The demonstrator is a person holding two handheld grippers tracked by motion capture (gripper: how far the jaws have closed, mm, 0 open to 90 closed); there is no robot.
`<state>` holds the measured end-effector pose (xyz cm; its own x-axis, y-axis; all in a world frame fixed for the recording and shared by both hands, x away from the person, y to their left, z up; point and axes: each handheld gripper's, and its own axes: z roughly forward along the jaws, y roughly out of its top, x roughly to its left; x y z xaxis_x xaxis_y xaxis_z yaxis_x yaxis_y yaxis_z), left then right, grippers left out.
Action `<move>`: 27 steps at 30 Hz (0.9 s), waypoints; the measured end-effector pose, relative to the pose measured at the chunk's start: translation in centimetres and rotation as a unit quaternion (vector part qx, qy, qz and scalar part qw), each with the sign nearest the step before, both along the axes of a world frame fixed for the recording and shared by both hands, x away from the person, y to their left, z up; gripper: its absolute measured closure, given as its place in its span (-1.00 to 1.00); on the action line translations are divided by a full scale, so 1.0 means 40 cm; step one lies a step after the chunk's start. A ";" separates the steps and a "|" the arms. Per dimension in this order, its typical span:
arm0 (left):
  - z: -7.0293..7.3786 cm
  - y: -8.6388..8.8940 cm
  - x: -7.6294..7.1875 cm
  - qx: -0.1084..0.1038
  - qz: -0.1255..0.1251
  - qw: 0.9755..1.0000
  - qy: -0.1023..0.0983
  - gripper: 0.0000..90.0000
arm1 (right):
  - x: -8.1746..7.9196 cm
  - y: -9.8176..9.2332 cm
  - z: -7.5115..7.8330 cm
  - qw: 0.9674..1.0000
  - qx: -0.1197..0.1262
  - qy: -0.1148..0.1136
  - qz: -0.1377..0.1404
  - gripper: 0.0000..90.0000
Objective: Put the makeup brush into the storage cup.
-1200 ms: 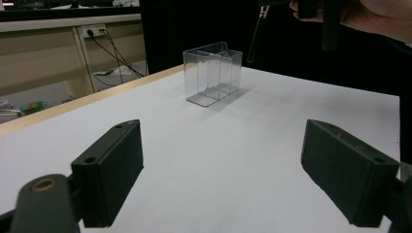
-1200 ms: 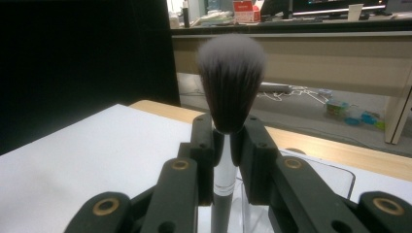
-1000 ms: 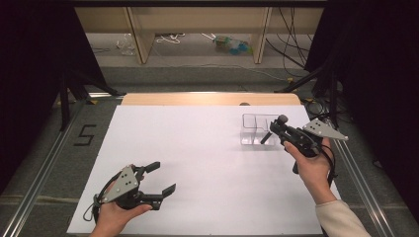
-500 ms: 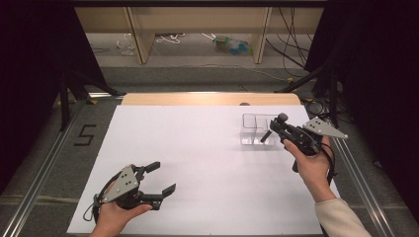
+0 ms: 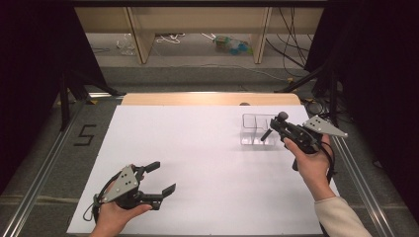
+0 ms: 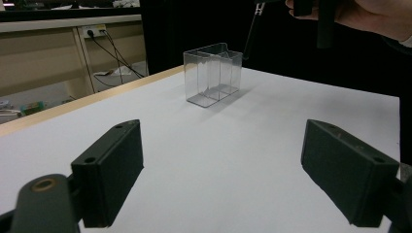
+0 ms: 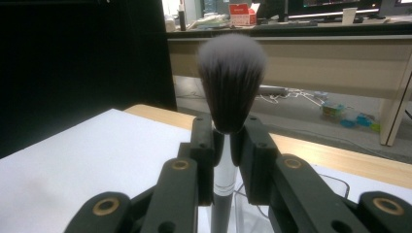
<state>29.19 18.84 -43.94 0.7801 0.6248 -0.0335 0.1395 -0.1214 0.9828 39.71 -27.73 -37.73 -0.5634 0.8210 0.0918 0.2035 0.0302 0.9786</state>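
My right gripper (image 5: pixel 278 129) (image 7: pixel 227 145) is shut on a makeup brush (image 5: pixel 282 117) (image 7: pixel 231 80). It grips the silver-and-black handle just below the dark, white-tipped bristle head. The brush points bristles up, and its handle end (image 6: pixel 249 34) hangs over the right side of a clear divided plastic box (image 5: pixel 254 129) (image 6: pixel 212 73) on the white table top. My left gripper (image 5: pixel 162 177) (image 6: pixel 221 170) rests low near the front left of the table, open with nothing between its jaws, facing the box from a distance.
A white sheet (image 5: pixel 197 163) covers the table, with a wooden strip (image 5: pixel 207 98) along its far edge. Metal rails run along both sides. Beyond the table are wooden shelving legs, cables and a floor marking "5" (image 5: pixel 84 134).
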 end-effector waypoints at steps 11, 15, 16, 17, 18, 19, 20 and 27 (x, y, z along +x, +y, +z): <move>0.001 0.002 0.001 0.002 -0.001 1.000 -0.004 -0.66 | 0.006 -0.002 0.006 1.000 0.001 0.000 -0.004 0.74; 0.000 -0.001 0.000 -0.003 0.000 1.000 0.001 -0.66 | 0.011 -0.001 0.005 1.000 0.006 -0.004 -0.006 0.74; 0.000 -0.001 0.000 -0.003 0.000 1.000 0.001 -0.66 | 0.012 -0.002 0.005 1.000 0.005 -0.005 -0.006 0.74; 0.000 -0.001 0.001 -0.004 0.000 1.000 0.002 -0.66 | 0.014 -0.002 0.006 1.000 0.006 -0.007 -0.008 0.74; 0.000 0.000 0.001 -0.001 0.002 1.000 -0.001 -0.66 | 0.015 -0.004 0.008 1.000 0.001 0.001 -0.008 0.74; 0.001 0.001 0.002 0.001 -0.002 1.000 -0.004 -0.66 | 0.018 -0.003 0.008 1.000 0.003 -0.003 -0.009 0.74; 0.001 0.002 0.002 0.001 -0.001 1.000 -0.004 -0.66 | 0.019 -0.003 0.008 1.000 0.005 -0.004 -0.007 0.74; 0.001 0.001 0.002 0.001 -0.001 1.000 -0.004 -0.66 | 0.026 -0.003 0.007 1.000 0.006 -0.007 -0.012 0.74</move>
<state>29.27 18.89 -43.90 0.7816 0.6232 -0.0254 0.1306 -0.1237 0.9837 40.74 -27.86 -37.44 -0.5443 0.8337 0.0937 0.1902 0.0139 0.9816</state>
